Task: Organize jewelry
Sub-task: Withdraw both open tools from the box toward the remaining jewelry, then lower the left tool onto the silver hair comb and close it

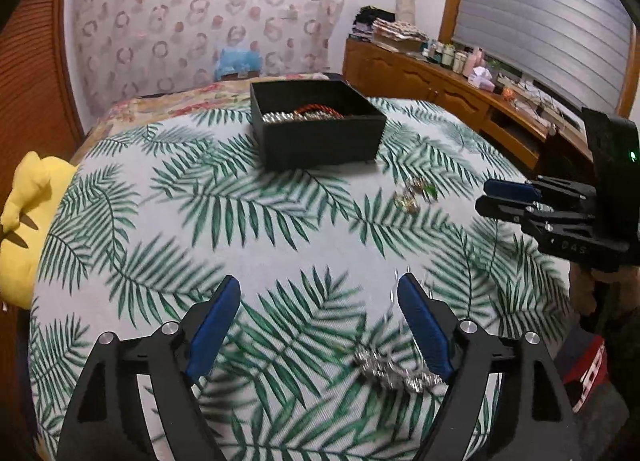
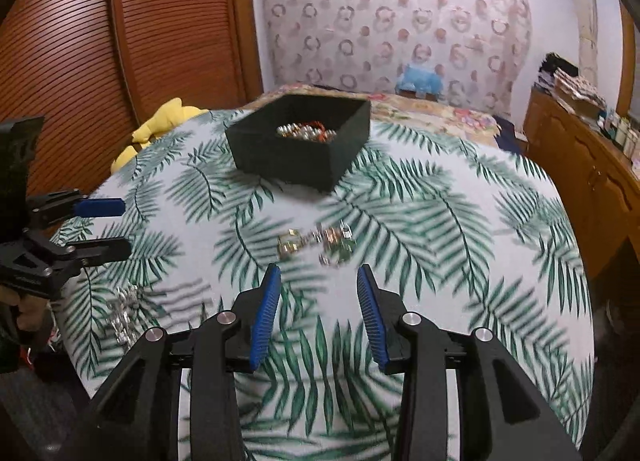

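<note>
The left gripper (image 1: 320,325) stands wide and empty, the silver chain (image 1: 394,371) by its right pad; the right gripper (image 2: 318,315), part-open and empty, faces the gold trinkets (image 2: 316,245) just ahead; centre, pinch the heap, carry to the black box (image 2: 300,141) beyond.

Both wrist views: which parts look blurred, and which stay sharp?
Left wrist view: leaf-print cloth and silver jewelry smeared; left gripper fingers crisp. Right wrist view: black box and gold pieces smeared; right gripper sharp.

Each black tool (image 1: 320,325) (image 2: 318,313) carries 2 ribbed blue pads (image 2: 264,317) and silver screws (image 2: 226,317).
</note>
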Demonstrator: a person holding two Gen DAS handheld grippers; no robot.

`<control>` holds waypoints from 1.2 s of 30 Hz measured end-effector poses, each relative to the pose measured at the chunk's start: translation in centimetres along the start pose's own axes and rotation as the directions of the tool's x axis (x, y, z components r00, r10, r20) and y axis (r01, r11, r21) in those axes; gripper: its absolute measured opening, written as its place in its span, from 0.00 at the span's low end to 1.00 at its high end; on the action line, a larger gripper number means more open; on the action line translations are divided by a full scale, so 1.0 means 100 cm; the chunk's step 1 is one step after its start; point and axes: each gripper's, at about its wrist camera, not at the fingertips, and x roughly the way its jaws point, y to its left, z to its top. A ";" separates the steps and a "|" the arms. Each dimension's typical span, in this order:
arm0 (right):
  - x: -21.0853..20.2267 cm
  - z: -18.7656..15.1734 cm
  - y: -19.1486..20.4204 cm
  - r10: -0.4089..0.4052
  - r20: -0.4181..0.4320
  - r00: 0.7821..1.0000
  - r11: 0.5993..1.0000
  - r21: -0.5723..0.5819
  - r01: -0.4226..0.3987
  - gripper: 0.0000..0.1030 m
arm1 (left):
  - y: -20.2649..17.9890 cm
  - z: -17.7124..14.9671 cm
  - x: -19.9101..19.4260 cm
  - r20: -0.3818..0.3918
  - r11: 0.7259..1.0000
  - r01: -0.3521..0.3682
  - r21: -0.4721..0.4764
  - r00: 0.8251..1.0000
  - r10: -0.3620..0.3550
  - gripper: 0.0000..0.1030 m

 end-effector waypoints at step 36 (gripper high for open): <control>0.011 -0.017 0.008 0.006 -0.066 0.998 1.000 -0.010 -0.006 0.41 | -0.051 -0.031 0.016 -0.138 0.981 0.032 0.190 0.990 -0.006 0.76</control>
